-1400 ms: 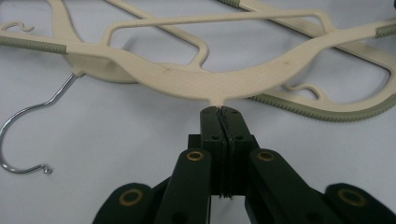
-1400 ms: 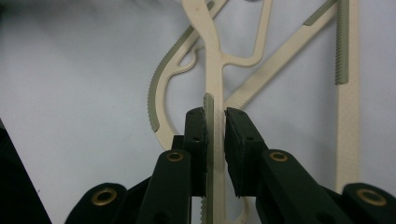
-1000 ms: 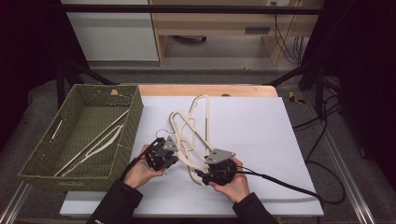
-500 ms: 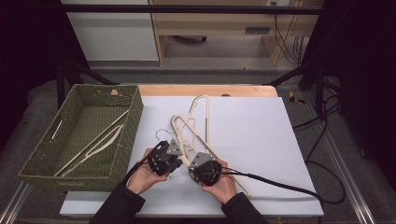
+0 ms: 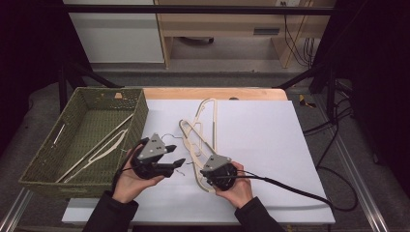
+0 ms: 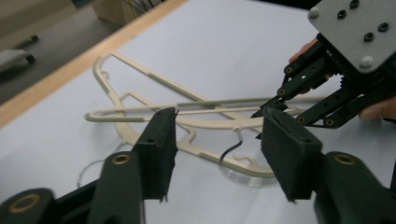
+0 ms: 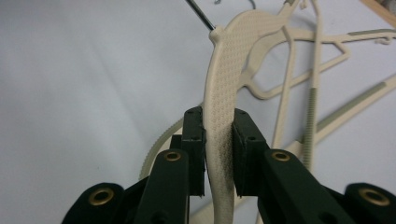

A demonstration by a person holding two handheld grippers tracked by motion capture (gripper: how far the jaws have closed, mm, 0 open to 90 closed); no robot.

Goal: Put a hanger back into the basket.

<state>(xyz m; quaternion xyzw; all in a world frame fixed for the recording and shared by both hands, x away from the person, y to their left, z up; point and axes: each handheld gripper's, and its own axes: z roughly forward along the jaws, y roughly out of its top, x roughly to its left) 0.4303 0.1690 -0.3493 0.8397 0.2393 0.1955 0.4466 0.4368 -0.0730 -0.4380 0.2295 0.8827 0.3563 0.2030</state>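
My right tool (image 5: 211,182) sat low at the near edge of the tabletop (image 5: 270,140), its pads pressed from both sides on the textured shoulder of a cream plastic hanger (image 7: 223,116). Its jaws had just been closing, and in the right gripper view the hanger's arm ran straight up between them with no gap on either side. The dark wire hook (image 7: 201,15) of that hanger left its neck at the top of that view.

My left tool (image 5: 175,163) hung just to the left of the right one, above the white sheet, with nothing between its pads. Its jaws had just been opening and stood about half apart. In the left gripper view I looked through the gap at the hangers (image 6: 196,116) lying crossed over one another on the sheet, and at the right tool (image 6: 268,112) beyond, its tips down on the pile.

From the high view the pile of cream hangers (image 5: 200,130) stretched from the right tool toward the far wooden edge of the tabletop, one lying more or less lengthwise and the others overlapping it at an angle. How many were tangled there I could not tell.

The green woven basket (image 5: 140,113) stood at the left end of the tabletop, just beside the left tool. A pale hanger (image 5: 104,147) lay in it, slanted across the bottom.
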